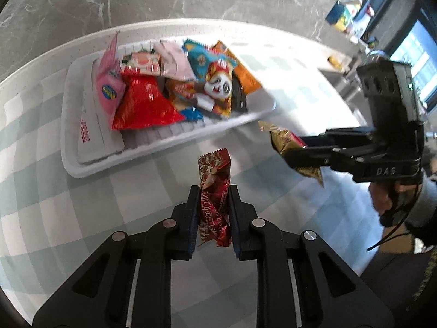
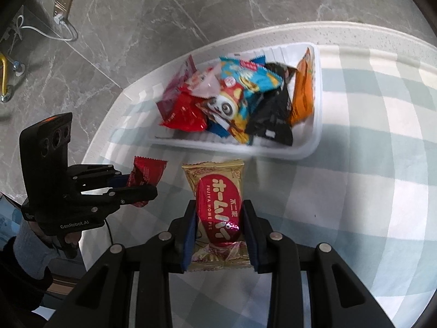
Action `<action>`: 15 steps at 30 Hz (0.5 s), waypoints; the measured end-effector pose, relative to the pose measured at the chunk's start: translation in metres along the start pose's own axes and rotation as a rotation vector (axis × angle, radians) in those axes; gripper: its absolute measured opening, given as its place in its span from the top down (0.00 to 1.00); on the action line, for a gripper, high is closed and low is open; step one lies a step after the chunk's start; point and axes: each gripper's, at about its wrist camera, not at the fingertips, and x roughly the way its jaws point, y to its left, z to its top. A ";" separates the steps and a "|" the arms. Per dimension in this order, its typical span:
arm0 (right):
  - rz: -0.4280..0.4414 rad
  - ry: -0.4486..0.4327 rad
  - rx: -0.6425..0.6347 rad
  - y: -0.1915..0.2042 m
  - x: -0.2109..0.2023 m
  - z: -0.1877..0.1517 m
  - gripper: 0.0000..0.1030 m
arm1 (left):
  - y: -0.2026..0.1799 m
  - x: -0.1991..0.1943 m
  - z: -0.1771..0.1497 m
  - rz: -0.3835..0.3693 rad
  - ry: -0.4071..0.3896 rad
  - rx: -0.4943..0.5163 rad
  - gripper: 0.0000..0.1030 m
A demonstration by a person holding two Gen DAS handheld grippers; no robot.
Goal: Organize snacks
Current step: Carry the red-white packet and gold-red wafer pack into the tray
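A white tray holds several snack packets, among them a red bag and a panda packet. It also shows in the right wrist view. My left gripper is shut on a dark red star-printed snack packet, held above the table in front of the tray; it also appears in the right wrist view. My right gripper is shut on a gold and red Home Pie packet, near the tray's front edge; it shows in the left wrist view.
The round table has a pale green and white checked cloth. The floor is grey marble tile. A wall socket with a cable is at the upper left. Shelves with items stand at the far right.
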 end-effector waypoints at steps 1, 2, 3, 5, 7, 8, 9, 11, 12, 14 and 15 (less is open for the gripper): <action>0.007 -0.004 0.002 0.001 -0.002 0.002 0.66 | -0.001 -0.004 0.003 -0.010 -0.010 -0.009 0.83; 0.015 -0.009 0.006 0.001 -0.004 0.005 0.67 | -0.002 -0.008 0.006 -0.016 -0.019 -0.016 0.83; 0.022 -0.014 0.009 0.001 -0.006 0.008 0.67 | -0.004 -0.010 0.009 -0.022 -0.026 -0.021 0.83; 0.033 -0.027 0.013 0.001 -0.011 0.014 0.66 | -0.005 -0.019 0.015 -0.029 -0.044 -0.031 0.83; 0.041 -0.041 0.019 0.001 -0.014 0.021 0.67 | -0.003 -0.027 0.019 -0.047 -0.064 -0.051 0.83; 0.041 -0.049 0.021 0.000 -0.016 0.026 0.66 | -0.001 -0.030 0.024 -0.058 -0.075 -0.063 0.82; 0.041 -0.056 0.022 -0.001 -0.018 0.029 0.66 | 0.002 -0.033 0.028 -0.063 -0.083 -0.072 0.82; 0.039 -0.070 0.023 -0.003 -0.021 0.037 0.66 | 0.003 -0.041 0.034 -0.062 -0.095 -0.080 0.82; 0.037 -0.077 0.024 -0.004 -0.023 0.042 0.67 | 0.005 -0.044 0.039 -0.059 -0.102 -0.081 0.82; 0.032 -0.090 0.026 -0.007 -0.026 0.050 0.67 | 0.008 -0.049 0.046 -0.061 -0.110 -0.086 0.82; 0.031 -0.096 0.029 -0.008 -0.027 0.054 0.67 | 0.010 -0.051 0.050 -0.064 -0.115 -0.091 0.82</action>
